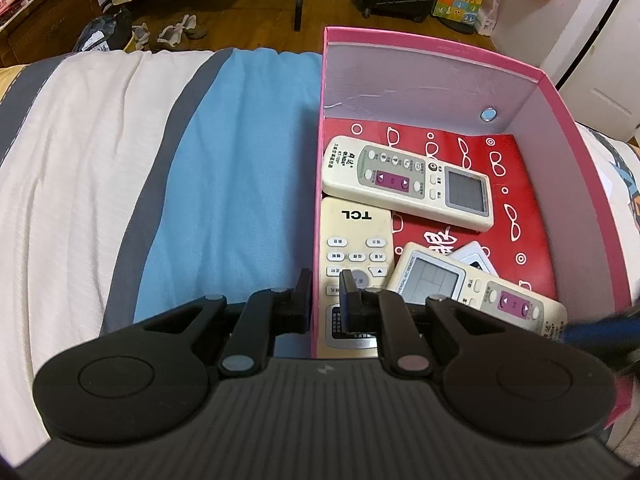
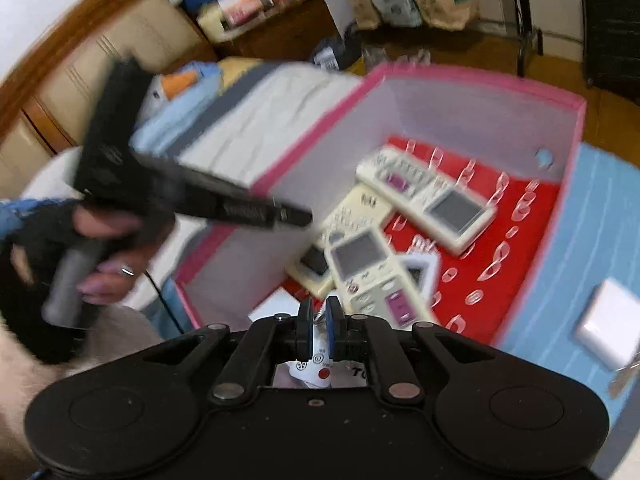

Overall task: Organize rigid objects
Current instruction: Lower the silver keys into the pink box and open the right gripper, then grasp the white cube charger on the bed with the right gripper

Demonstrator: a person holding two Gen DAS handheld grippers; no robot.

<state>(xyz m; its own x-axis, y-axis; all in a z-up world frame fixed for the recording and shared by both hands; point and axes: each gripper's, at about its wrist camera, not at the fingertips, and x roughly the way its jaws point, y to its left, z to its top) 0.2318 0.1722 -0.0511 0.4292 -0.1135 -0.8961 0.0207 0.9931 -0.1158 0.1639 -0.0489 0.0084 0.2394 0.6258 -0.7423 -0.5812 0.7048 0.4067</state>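
My left hand-held gripper (image 1: 326,294) pinches pink cardboard box (image 1: 560,92) wall on bed; right hand-held gripper (image 2: 317,322) nearly closed, empty, over cream plastic remotes (image 1: 408,182) inside. Risk: box tips if left slips.

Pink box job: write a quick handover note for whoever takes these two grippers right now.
Left gripper: jaws nearly closed astride the pink box's side wall; whether it grips is unclear.
Right gripper: jaws nearly closed just above a white red-button remote; held or not, unclear.
Done: the TCL remote, far screen remote and near screen remote lie in the box.
Left: a flat white item lies outside on the blue blanket; probably next.
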